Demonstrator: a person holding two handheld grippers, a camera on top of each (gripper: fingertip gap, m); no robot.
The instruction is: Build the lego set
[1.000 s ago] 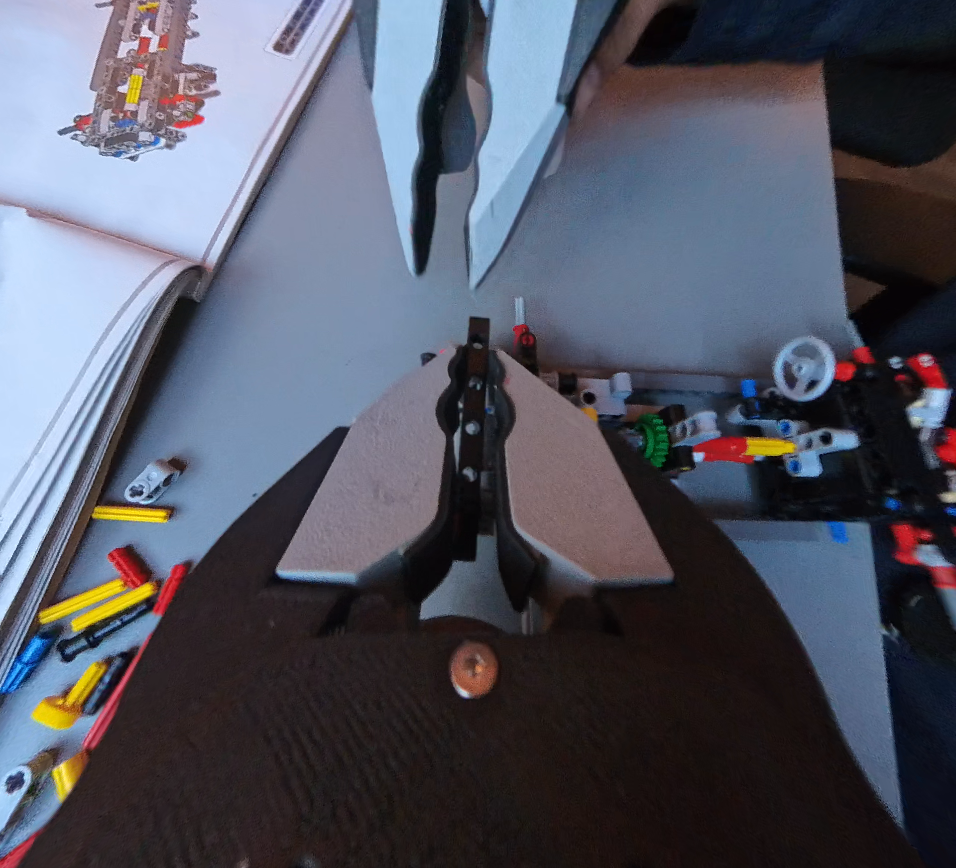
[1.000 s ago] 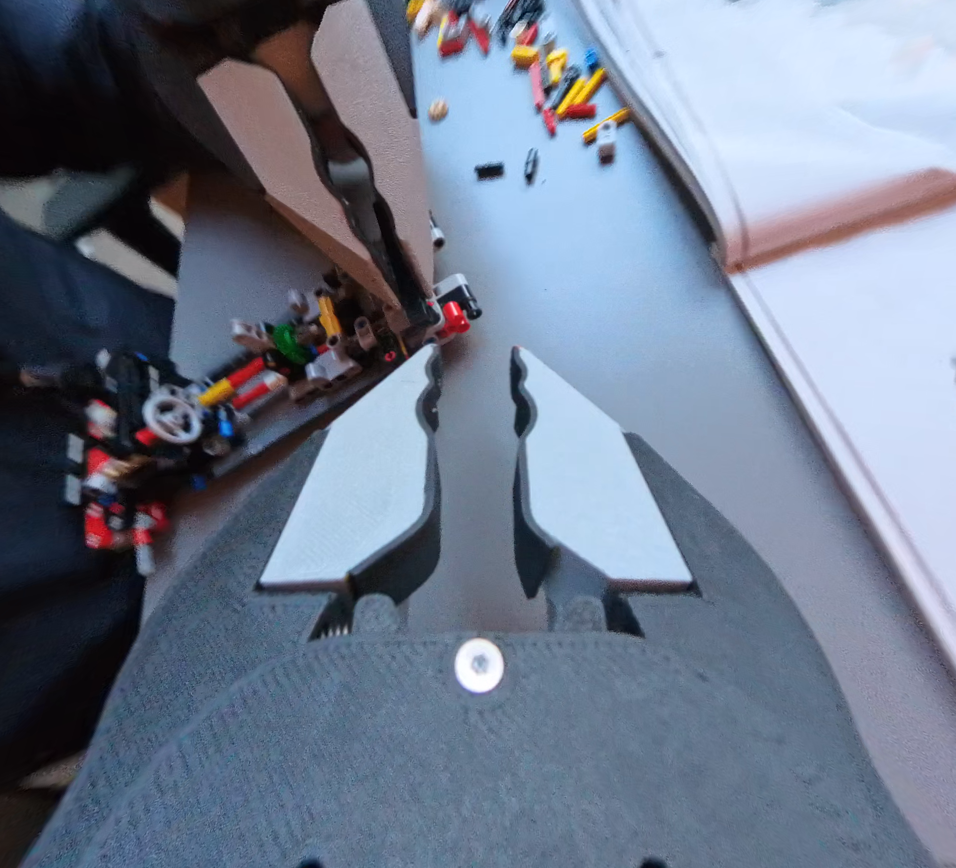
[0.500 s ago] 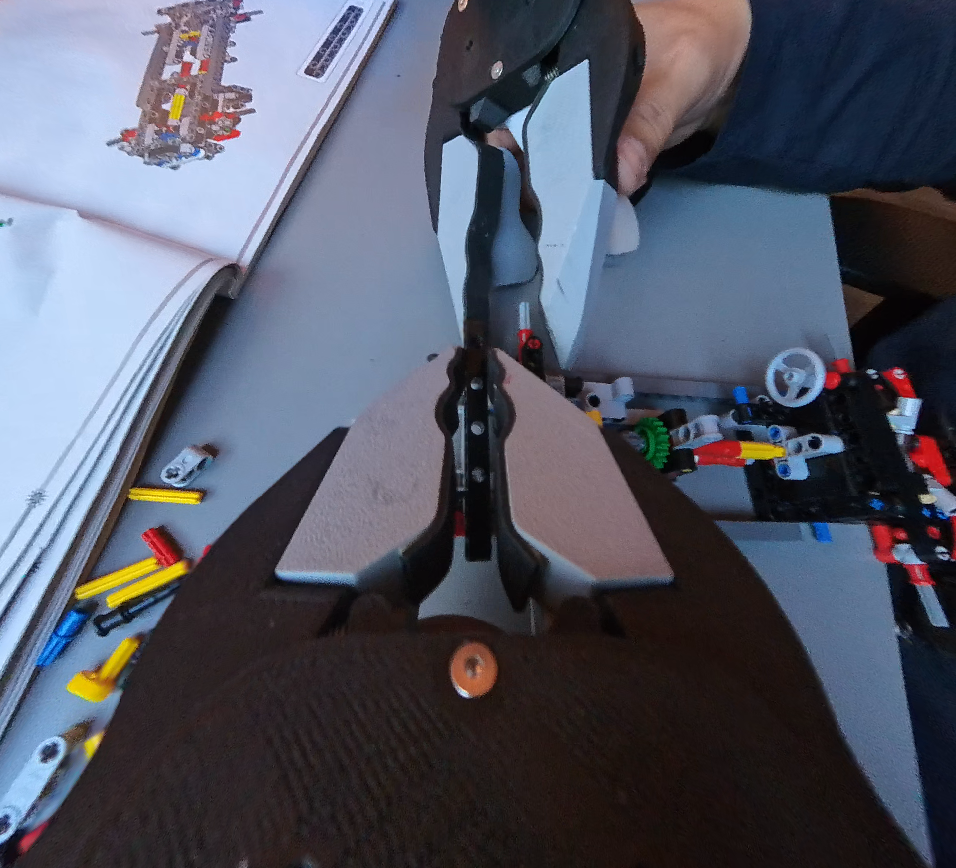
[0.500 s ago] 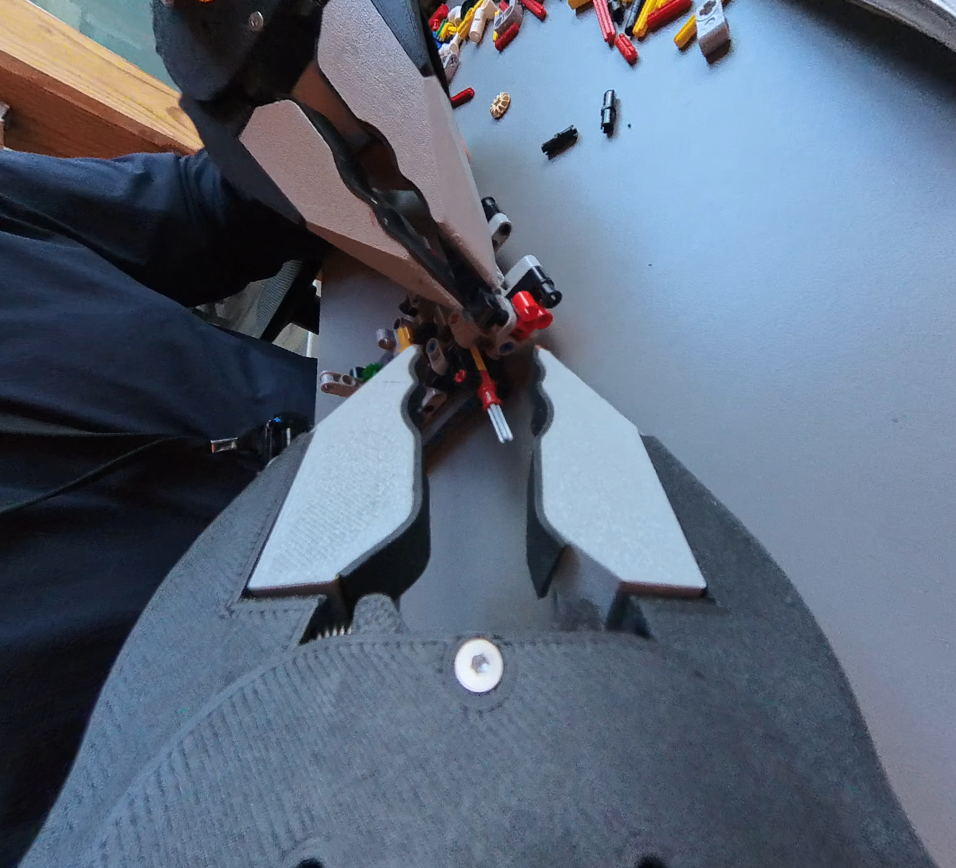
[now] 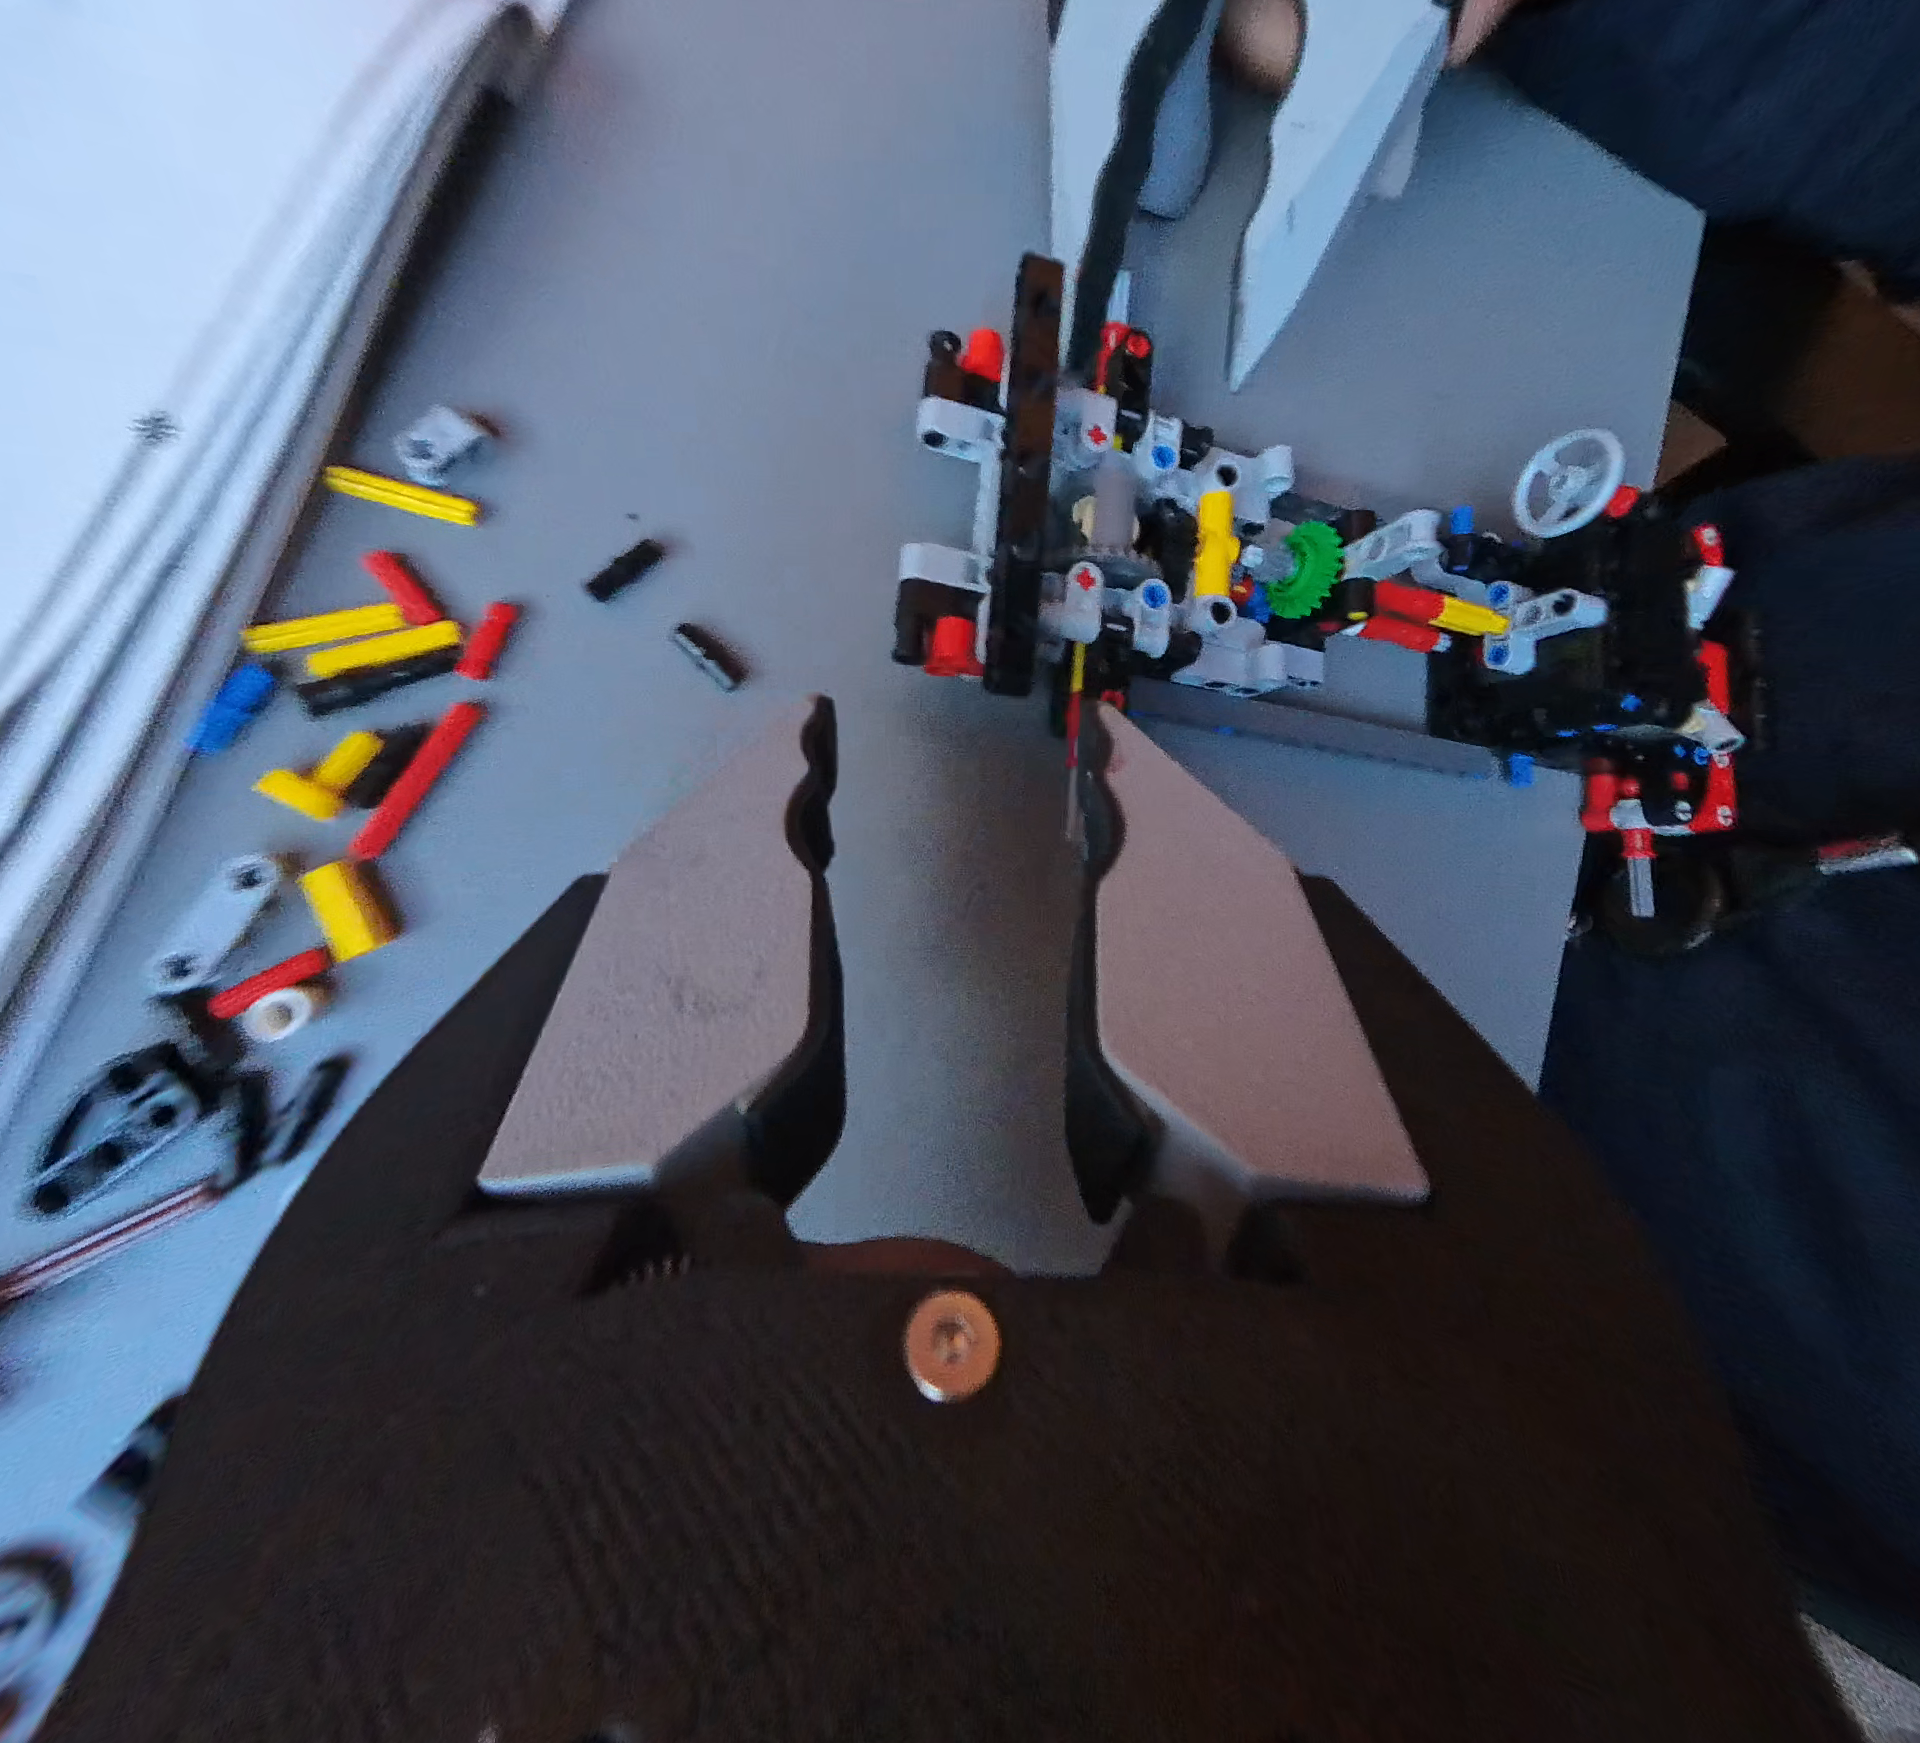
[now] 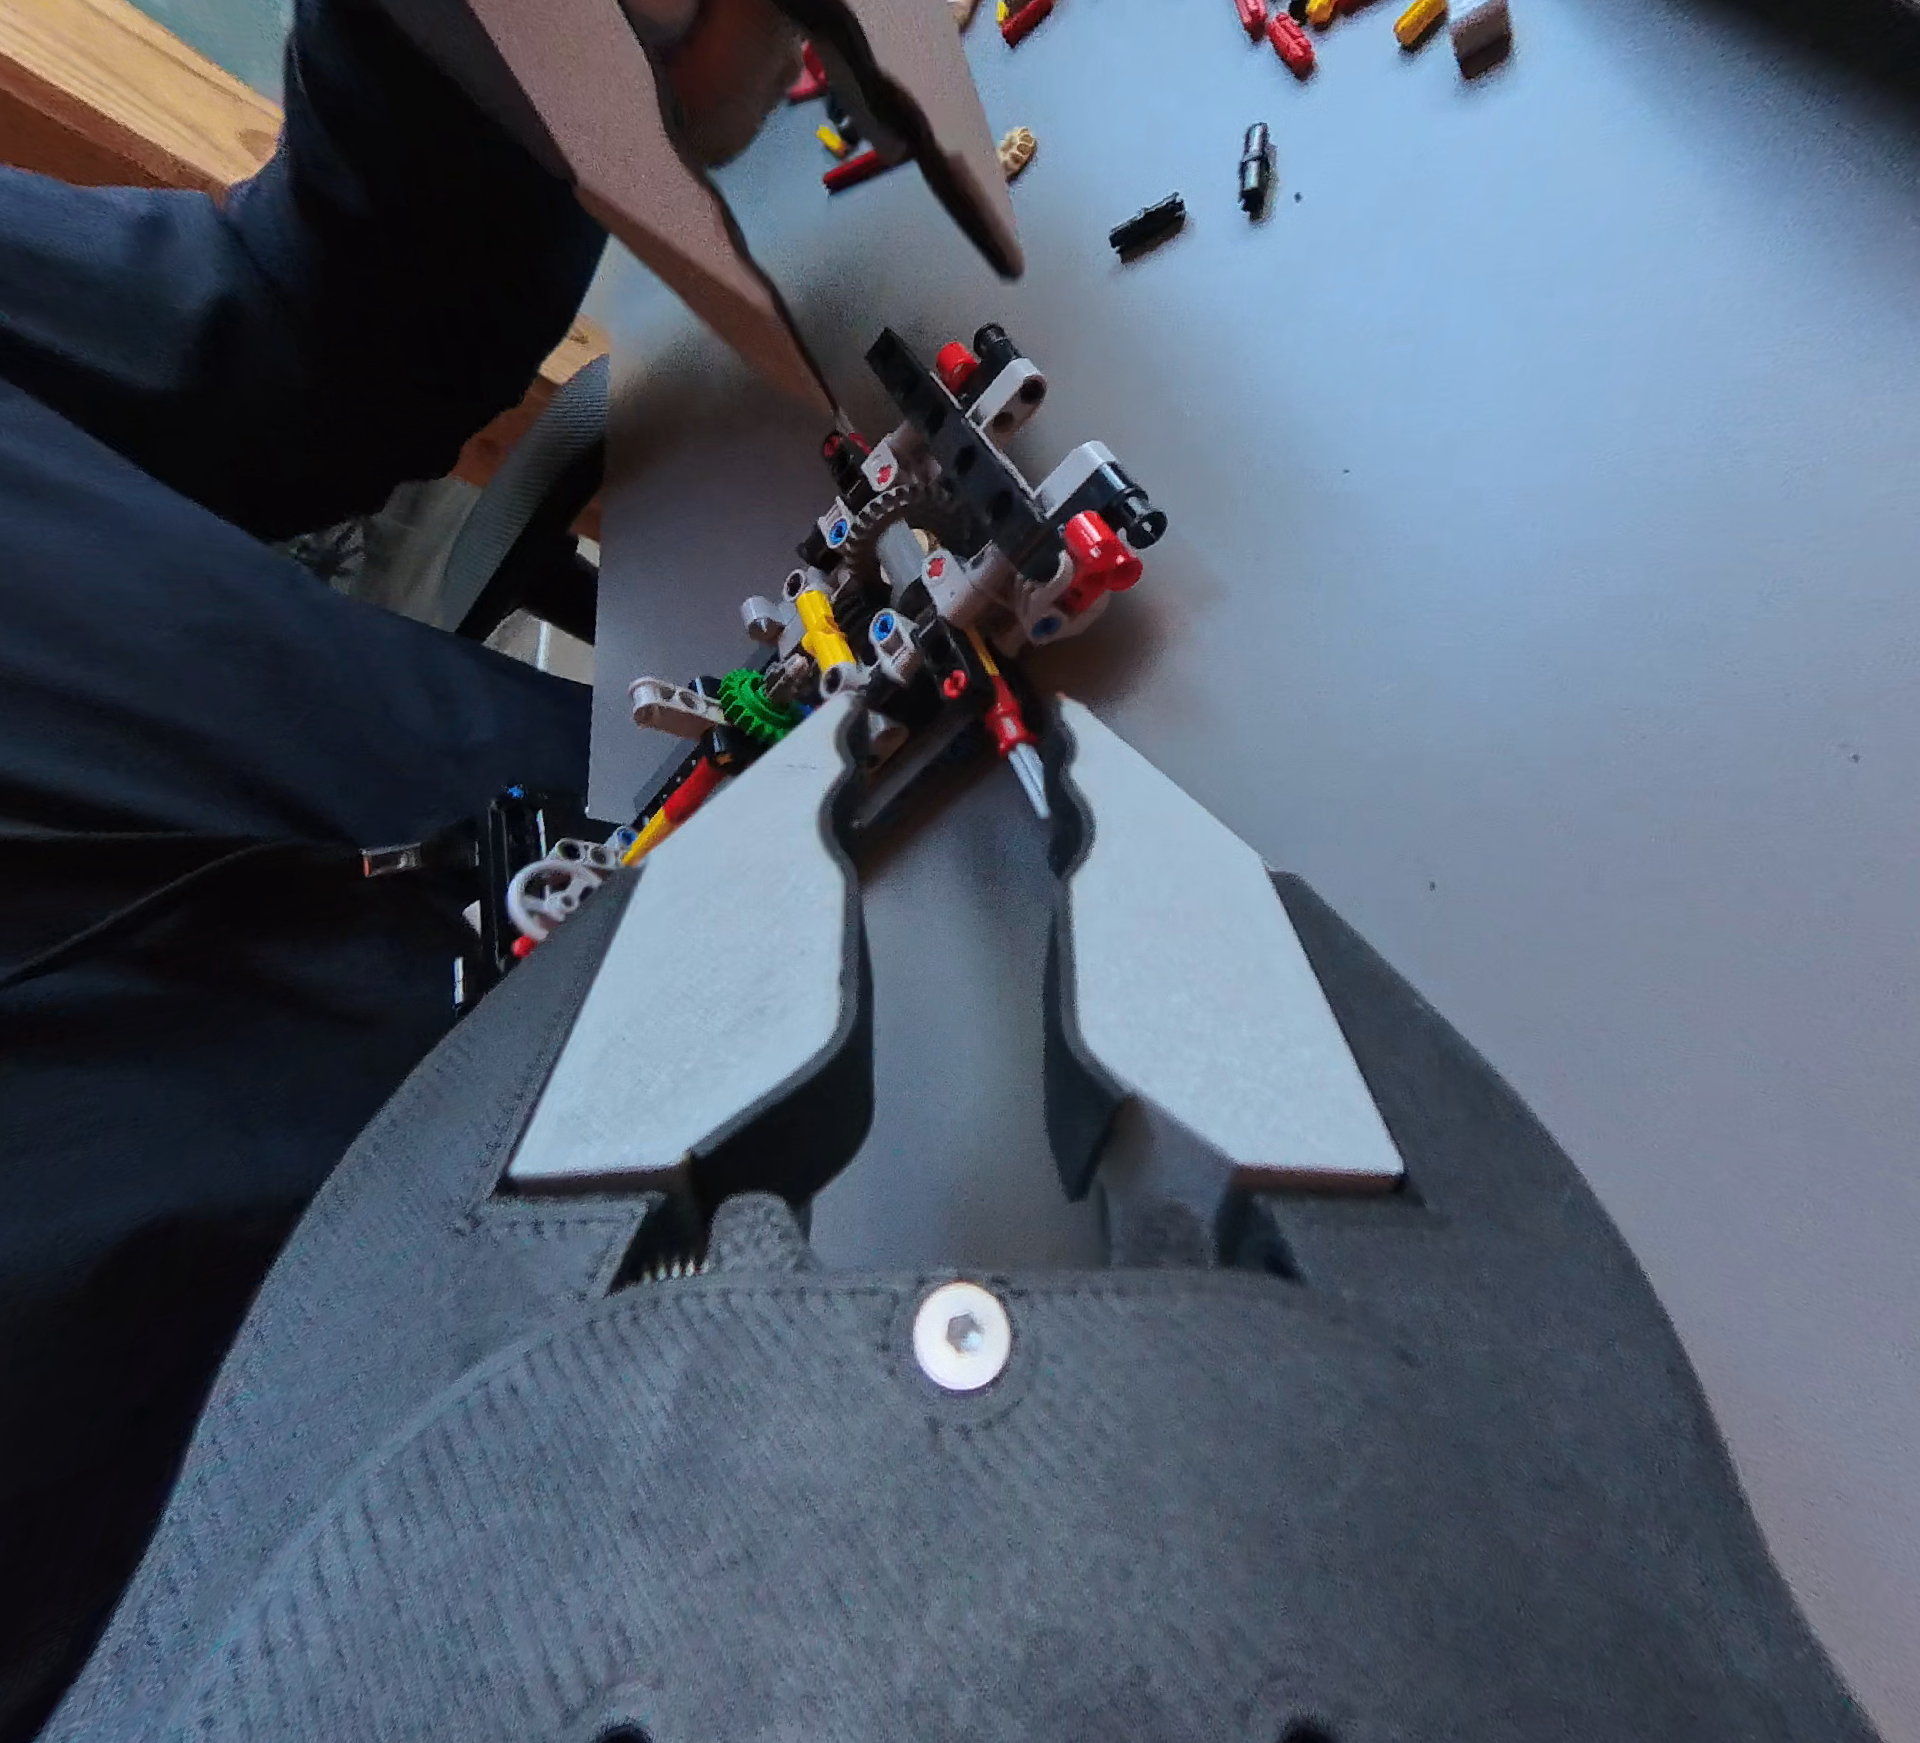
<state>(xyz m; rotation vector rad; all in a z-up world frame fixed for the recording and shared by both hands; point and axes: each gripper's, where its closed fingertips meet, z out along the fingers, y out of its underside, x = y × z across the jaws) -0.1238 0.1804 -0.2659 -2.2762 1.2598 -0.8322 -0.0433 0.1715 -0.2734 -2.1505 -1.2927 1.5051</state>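
A partly built brick vehicle chassis (image 5: 1195, 550) lies on the grey table (image 5: 779, 239), with a black holed beam (image 5: 1029, 467) standing across its end. My left gripper (image 5: 961, 737) is open and holds nothing. It sits just short of the chassis, and its right finger (image 5: 1195, 914) is beside a thin yellow-red axle (image 5: 1073, 717) that sticks out of the chassis. My right gripper (image 6: 956, 727) is open on the opposite side of the chassis (image 6: 935, 571). A red and grey axle end (image 6: 1013, 737) lies between its fingertips, against the right one. My right gripper also shows in the left wrist view (image 5: 1164, 363), and my left gripper in the right wrist view (image 6: 914, 332).
Several loose red, yellow, black and grey pieces (image 5: 364, 654) lie left of the chassis, beside an open instruction book (image 5: 208, 135). Two short black pins (image 5: 623, 569) lie nearer the chassis. A person's dark sleeve (image 5: 1714, 31) and lap are at the table's edge. There is about 9 cm between the tips of the two grippers. The open instruction book (image 5: 208, 135) is about equally far from each gripper, around 15 cm.
My left gripper was shut on the black beam; its jaws have opened and pulled back, and the beam stays on the chassis. My right gripper has moved in around the axle end.
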